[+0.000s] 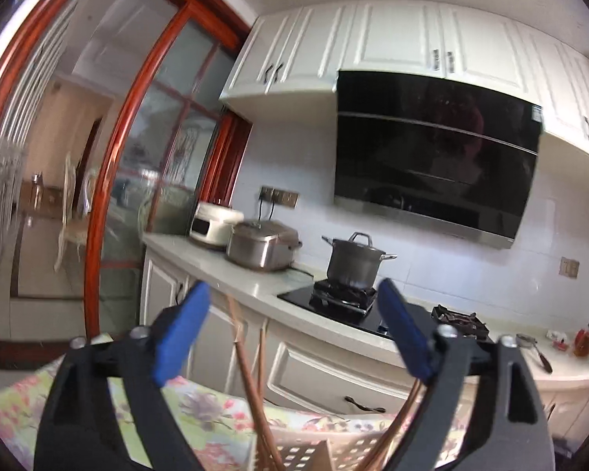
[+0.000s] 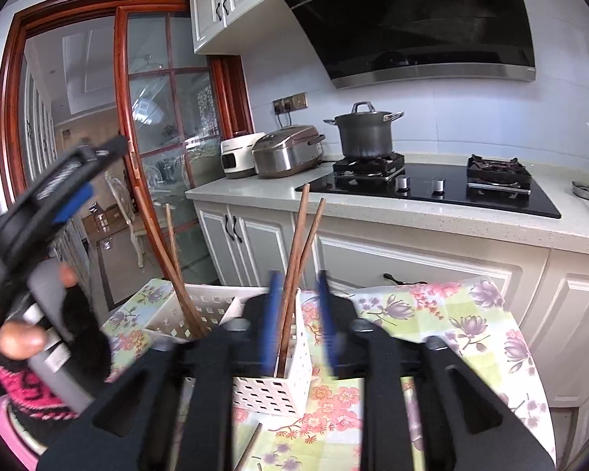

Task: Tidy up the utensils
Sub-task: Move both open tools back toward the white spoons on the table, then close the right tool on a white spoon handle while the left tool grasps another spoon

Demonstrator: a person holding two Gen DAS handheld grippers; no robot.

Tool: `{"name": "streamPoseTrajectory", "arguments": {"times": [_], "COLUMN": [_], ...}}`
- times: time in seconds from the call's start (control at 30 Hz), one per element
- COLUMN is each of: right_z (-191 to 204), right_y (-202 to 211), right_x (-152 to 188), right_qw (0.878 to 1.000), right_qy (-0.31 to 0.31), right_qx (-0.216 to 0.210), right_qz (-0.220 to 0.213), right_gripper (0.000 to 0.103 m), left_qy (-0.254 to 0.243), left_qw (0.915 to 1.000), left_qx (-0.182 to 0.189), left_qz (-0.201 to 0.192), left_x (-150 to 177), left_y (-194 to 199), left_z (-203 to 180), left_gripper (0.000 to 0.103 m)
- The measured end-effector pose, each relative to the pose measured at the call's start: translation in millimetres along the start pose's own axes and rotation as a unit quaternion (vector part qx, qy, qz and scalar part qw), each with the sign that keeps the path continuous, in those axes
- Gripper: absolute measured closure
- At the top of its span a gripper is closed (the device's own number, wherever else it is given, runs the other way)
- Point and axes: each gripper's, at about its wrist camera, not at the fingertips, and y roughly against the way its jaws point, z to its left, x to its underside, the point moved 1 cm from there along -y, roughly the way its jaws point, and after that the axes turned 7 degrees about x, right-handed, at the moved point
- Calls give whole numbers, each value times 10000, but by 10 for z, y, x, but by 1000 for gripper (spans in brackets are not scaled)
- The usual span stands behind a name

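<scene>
Your right gripper (image 2: pixel 300 314) stands half open around two brown chopsticks (image 2: pixel 298 251), pads not pressing, which stand in the white basket (image 2: pixel 271 388) on the floral cloth (image 2: pixel 451 322). At nine o'clock, your left gripper (image 1: pixel 294 329) spreads wide, empty.

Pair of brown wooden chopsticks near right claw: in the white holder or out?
In. The brown wooden chopsticks stand upright, lower ends inside the white perforated plastic holder.
</scene>
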Motion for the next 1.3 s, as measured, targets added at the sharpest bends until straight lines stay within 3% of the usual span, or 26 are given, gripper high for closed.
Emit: {"name": "streamPoseTrajectory", "arguments": {"times": [0.07, 0.2, 0.3, 0.4, 0.63, 0.77, 0.87, 0.93, 1.1, 1.2, 1.3], "right_z": [1, 59, 72, 97, 232, 295, 400, 440, 527, 597, 697], "right_y": [157, 471, 532, 592, 627, 603, 635, 643, 549, 525, 514], "right_x": [61, 233, 411, 685, 1472, 1830, 1950, 1968, 2005, 2017, 2022], "right_qw": [9994, 9959, 9980, 9973, 9878, 9804, 9767, 9760, 9693, 9670, 9655], "right_qy": [-47, 241, 368, 551, 743, 642, 794, 773, 861, 886, 997], "right_qx": [102, 330, 400, 487, 562, 446, 442, 334, 155, 50, 15], "right_qz": [-338, -803, -314, 67, 1251, 1808, 1947, 2009, 2297, 2389, 2405], "right_gripper": [21, 18, 18, 18, 18, 31, 39, 39, 53, 56, 58], "left_qy": [-248, -737, -789, -792, -1305, -1447, -1509, -1487, -1415, -1414, -1318], "left_qw": [9997, 9972, 9939, 9821, 9647, 9488, 9345, 9307, 9209, 9104, 9066], "left_qx": [0, 84, 125, -88, -462, -357, -228, -207, -419, -357, -305], "left_qz": [-27, 49, 764, 1709, 2241, 2785, 3216, 3337, 3607, 3872, 3998], "left_x": [21, 112, 277, 561, 1282, 1601, 1749, 1783, 1903, 2010, 2021], "left_y": [183, 589, 768, 871, 1346, 1474, 1456, 1457, 1498, 1526, 1543], "left_z": [-14, 8, 110, 248, 338, 340, 335, 363, 440, 485, 505], "left_gripper": [4, 4, 4, 4, 5, 11, 28, 41, 42, 45, 48]}}
